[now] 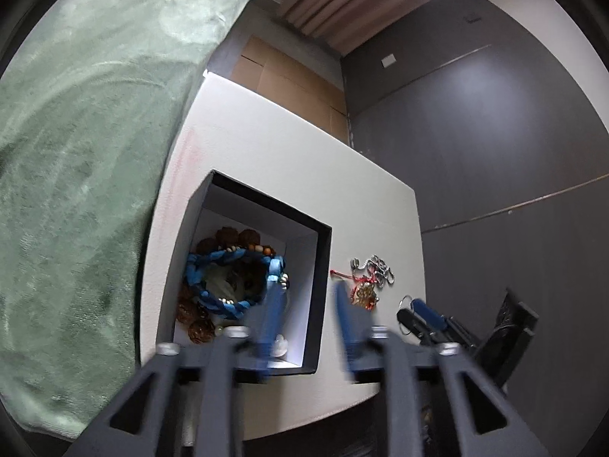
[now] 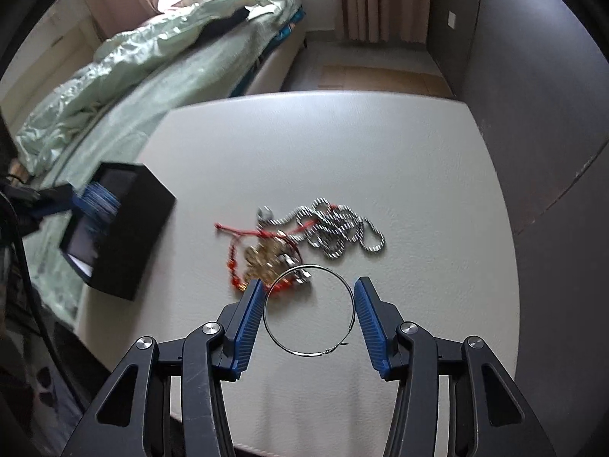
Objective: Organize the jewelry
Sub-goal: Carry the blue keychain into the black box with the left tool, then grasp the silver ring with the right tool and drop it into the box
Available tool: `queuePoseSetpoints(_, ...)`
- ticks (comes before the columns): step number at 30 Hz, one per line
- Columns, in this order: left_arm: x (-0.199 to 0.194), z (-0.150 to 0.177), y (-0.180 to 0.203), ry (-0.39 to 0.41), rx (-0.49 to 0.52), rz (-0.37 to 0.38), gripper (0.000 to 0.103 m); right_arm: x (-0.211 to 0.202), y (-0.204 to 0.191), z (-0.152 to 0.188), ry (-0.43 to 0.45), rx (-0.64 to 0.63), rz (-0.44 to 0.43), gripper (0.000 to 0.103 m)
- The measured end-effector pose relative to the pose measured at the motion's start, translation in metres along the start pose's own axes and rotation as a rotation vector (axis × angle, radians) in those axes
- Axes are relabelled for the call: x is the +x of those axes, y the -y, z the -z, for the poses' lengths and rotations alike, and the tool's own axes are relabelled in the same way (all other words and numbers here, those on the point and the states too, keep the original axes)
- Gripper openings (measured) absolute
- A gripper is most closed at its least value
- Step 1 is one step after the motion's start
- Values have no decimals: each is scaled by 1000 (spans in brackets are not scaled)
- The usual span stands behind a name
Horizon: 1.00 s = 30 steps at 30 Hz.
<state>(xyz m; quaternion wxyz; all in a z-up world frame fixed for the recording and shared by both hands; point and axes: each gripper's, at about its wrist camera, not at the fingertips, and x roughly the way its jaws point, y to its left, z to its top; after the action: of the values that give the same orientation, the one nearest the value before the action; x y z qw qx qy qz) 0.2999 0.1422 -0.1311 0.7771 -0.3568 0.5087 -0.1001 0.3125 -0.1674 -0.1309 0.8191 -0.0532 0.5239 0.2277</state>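
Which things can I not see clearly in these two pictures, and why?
- Left gripper, left wrist view: fingers motion-blurred.
- Black box, right wrist view: its inside mostly hidden by its wall and blur.
- Gold piece, right wrist view: tangled under the red cord, shape unclear.
- Silver hoop: clasp too small.

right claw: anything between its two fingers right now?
Yes. In the right wrist view a thin silver hoop lies flat on the white table between the open right claw fingers, which flank it. Contact unclear.
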Motion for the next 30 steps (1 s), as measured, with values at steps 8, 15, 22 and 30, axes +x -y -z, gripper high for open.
queuePoseSetpoints(8,-27,-1,0,78,24,0,68,-18,-42,-21,69,-35,-108,49)
queuePoseSetpoints(15,-44,-3,-14,102,-2,-8,68,-20,-77,-38,91,-77,-200,49)
queuePoseSetpoints(22,-62,-7,-26,132,-26,-9,68,-10,-110,-51,81,-103,-279,49)
queuePoseSetpoints(30,-80,-8,-41,155,-49,-18,68,11,-140,-68,54,-110,-350,50)
